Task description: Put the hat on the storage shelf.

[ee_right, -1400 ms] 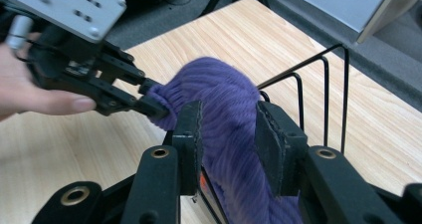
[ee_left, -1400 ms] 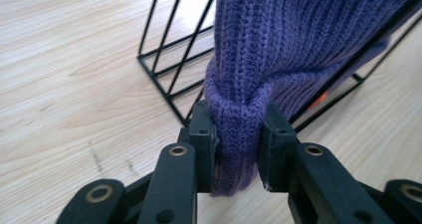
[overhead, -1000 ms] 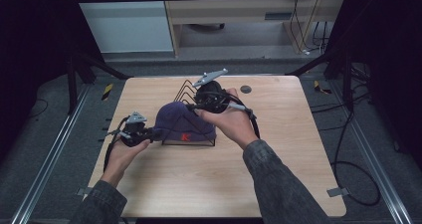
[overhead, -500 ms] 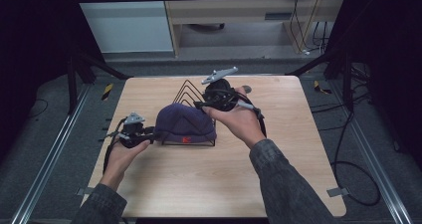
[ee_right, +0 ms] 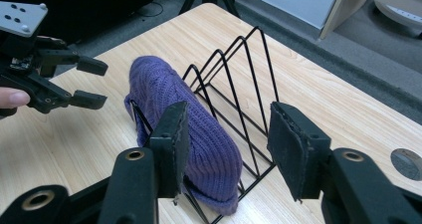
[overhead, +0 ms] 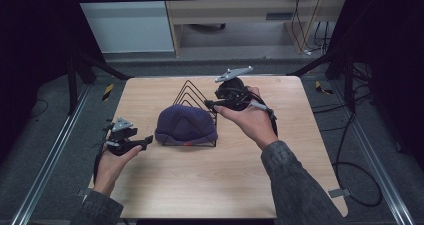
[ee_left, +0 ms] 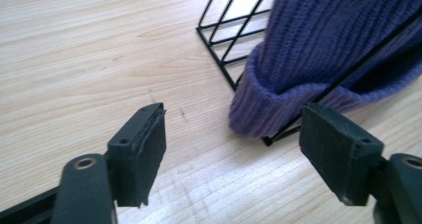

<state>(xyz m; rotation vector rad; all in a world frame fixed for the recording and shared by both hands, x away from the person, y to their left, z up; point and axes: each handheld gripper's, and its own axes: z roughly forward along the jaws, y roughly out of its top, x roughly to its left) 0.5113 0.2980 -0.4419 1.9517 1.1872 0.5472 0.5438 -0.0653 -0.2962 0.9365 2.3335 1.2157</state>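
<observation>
High view: purple beanie [overhead: 186, 125] lies between both open grippers, untouched.

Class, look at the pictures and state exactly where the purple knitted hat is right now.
In the high view the purple hat sits mid-table, draped over the front of the black wire rack, between the left gripper and the right gripper, touching neither.

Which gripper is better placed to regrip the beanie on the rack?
Left, marginally. The left gripper is open and level with the beanie cuff. The right gripper, also open, is behind the wire rack.
</observation>
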